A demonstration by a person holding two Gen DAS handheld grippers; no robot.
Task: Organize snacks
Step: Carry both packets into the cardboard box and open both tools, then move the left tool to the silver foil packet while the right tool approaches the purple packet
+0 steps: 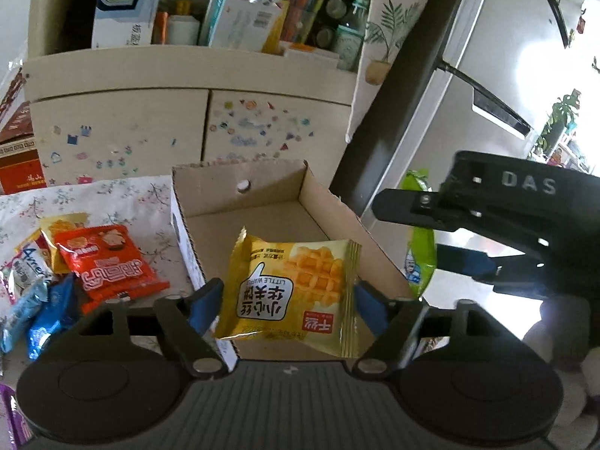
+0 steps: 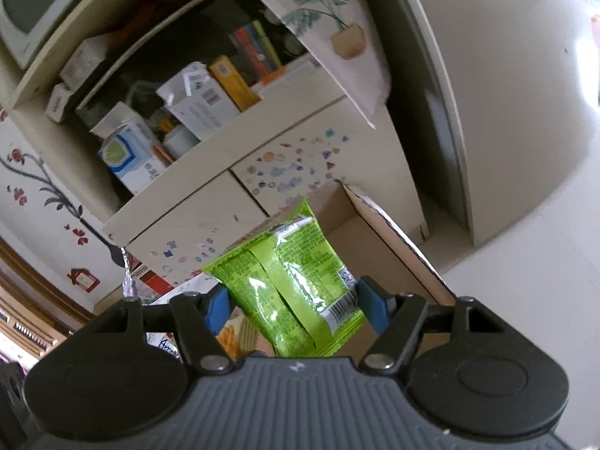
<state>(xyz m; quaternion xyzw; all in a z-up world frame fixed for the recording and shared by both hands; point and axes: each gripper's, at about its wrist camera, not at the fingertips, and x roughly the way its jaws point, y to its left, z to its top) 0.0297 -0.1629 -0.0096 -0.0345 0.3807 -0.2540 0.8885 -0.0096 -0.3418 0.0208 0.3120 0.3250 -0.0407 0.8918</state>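
my left hand-held gripper [image 1: 287,302] stands apart around the light, crinkly yellow waffle packet [image 1: 290,294]; grip its sealed edges.

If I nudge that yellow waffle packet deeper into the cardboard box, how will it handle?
The yellow waffle packet looks puffy and sealed, so probably light, and it should slide rather than roll. Its glossy film may slip off the left tongs' blue pads. The pictured waffle suggests crumbly contents, so push gently. The cardboard box walls should stop it.
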